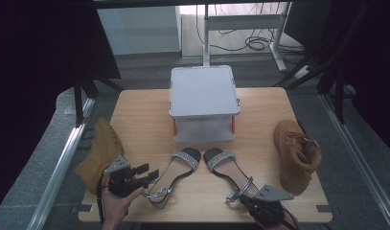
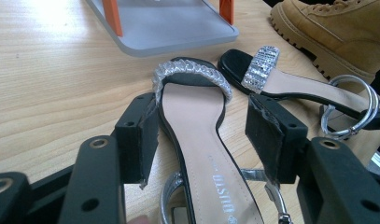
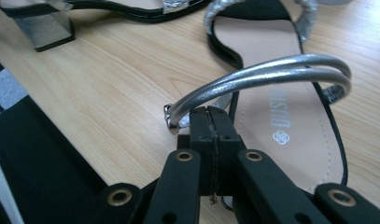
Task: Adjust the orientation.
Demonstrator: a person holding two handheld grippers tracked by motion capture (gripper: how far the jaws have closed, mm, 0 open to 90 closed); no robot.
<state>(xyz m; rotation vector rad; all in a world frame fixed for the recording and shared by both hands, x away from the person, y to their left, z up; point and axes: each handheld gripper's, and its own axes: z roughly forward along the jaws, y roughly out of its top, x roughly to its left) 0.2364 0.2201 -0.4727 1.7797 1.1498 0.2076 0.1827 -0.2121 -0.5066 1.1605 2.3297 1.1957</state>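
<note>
Sandals lay side by side on the wooden surface (image 1: 135, 115), just in front of the grey rack (image 1: 203, 91), with their glitter toe bands toward it and their heels toward you. You worked on both at once, one for each hand.

Your right gripper (image 3: 210, 122) had its fingers pressed fully together, and they seemed to pinch the right sandal (image 1: 228, 170) at its heel end, just under the silver ankle strap (image 3: 271, 74), which arched over the fingertips. I could not tell if the fingers caught the strap itself or the back of the heel. A grip at that end probably gave you a firm handle, because the sole is thin and flat and hard to pick from the surface.

Your left gripper (image 2: 201, 135) stood with its fingers apart, one on each side of the left sandal (image 2: 197, 140), across the middle of the insole. The left pad seemed to be touching the edge of the sole, while a gap showed at the right pad, so I judged that it did not hold the sandal yet. Placed so, the fingers needed only to close.

Two tan boots waited at the edges, the left boot (image 1: 100, 153) hanging partly over the surface's left side and the right boot (image 1: 295, 153) near the right one, well apart from the sandals.
</note>
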